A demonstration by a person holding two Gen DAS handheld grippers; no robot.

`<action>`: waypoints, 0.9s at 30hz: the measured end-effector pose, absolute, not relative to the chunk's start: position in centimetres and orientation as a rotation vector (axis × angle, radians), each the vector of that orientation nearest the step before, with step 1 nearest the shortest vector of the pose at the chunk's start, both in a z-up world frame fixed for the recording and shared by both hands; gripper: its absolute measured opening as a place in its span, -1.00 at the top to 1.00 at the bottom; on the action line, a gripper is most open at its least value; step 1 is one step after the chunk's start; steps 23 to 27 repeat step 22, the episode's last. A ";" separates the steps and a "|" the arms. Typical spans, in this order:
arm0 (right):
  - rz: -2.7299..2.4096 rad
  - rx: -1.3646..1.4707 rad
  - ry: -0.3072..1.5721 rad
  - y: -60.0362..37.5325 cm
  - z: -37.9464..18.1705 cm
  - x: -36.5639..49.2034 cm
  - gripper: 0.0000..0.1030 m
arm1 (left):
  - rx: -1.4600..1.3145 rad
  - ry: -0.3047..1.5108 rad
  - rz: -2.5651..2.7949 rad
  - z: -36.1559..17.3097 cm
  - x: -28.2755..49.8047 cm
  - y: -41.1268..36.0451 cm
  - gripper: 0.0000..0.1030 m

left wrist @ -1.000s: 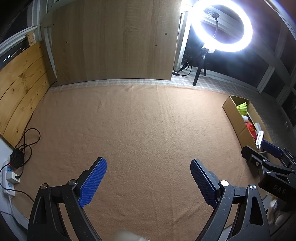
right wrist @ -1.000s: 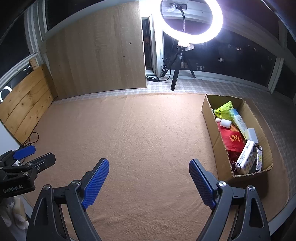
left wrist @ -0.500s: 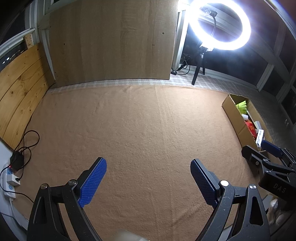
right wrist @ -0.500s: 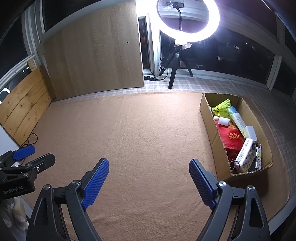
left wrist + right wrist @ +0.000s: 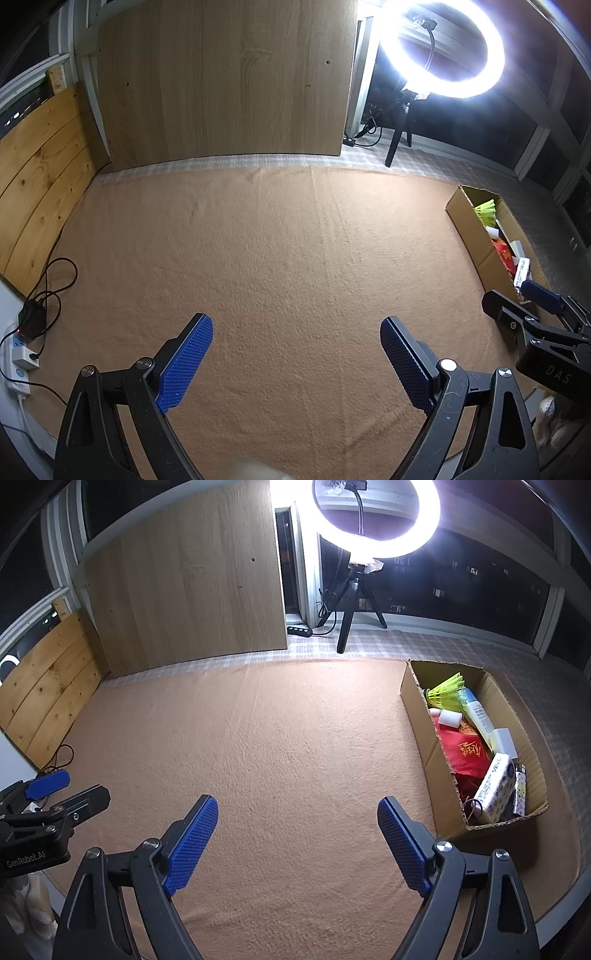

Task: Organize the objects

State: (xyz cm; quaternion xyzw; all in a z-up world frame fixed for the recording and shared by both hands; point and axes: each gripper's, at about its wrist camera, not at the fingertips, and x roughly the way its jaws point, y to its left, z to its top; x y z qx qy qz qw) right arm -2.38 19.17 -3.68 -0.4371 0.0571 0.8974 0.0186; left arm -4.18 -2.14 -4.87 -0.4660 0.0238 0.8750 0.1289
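Left wrist view: nothing has shifted since the earlier frames apart from a slight drift of framing. The left gripper (image 5: 295,354) hangs tilted down over the tan blanket (image 5: 277,258), jaws spread wide with nothing between them. The cardboard box (image 5: 476,236) sits at the blanket's far right edge, and the right gripper (image 5: 524,306) shows just in front of it.

Right wrist view: likewise unchanged. The right gripper (image 5: 297,840) points down at the bare blanket (image 5: 277,738), jaws spread and empty. The box (image 5: 436,746), to its right, holds a yellow shuttlecock (image 5: 447,692), a white tube (image 5: 480,716), a red pouch (image 5: 463,755) and a tissue pack (image 5: 495,788). The left gripper (image 5: 59,790) hovers at the left edge.
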 end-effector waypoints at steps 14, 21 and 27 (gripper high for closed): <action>2.763 -1.398 0.190 19.4 -4.6 -3.1 -0.66 | -1.385 0.070 2.531 -6.0 -5.0 -1.7 -0.84; 2.744 -1.419 0.197 19.5 -5.3 -3.4 -0.66 | -1.397 0.083 2.518 -6.8 -5.5 -1.6 -0.85; 2.741 -1.425 0.199 19.6 -5.5 -3.5 -0.66 | -1.400 0.082 2.517 -7.0 -5.6 -1.6 -0.85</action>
